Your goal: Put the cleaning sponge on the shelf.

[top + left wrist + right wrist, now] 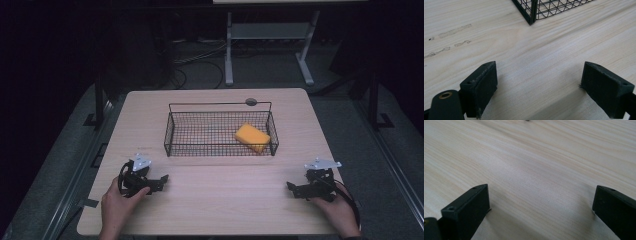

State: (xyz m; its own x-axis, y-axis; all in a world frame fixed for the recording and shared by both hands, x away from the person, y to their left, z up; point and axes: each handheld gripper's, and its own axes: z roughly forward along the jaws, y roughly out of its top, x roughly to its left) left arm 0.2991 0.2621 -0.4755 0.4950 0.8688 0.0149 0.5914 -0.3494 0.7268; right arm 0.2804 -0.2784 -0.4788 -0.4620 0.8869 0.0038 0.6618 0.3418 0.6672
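High view: a black wire basket (220,131) stands at the middle of the light wooden table (220,205), and a yellow sponge (252,137) lies tilted in its right end, resting against the right wall. The left gripper (159,180) and the right gripper (292,188) rest low on the near part of the table, well apart from each other and from the basket, each held in 1 hand, their jaws pointing inward toward each other. Neither has hold of anything.

Left gripper view: the 2 black jaws stand wide apart with bare wood between them. The near left corner of the basket (532,12) shows at the top edge, so this gripper is the one closer to the wire frame, though not to the sponge.

Right gripper view: its 2 jaws are likewise spread wide over bare table (534,167), gripping nothing.

The step in hand looks like a reach for the sponge, and the right gripper seems the better choice, since the sponge sits at the basket's right end. To do it well, lift clear of the front wall first, then come down from above with the jaws kept wide and set across the sponge's narrow side. The sponge is soft, so close gently until it just dents. Keep the far jaw off the right wall, or the wire may catch it.
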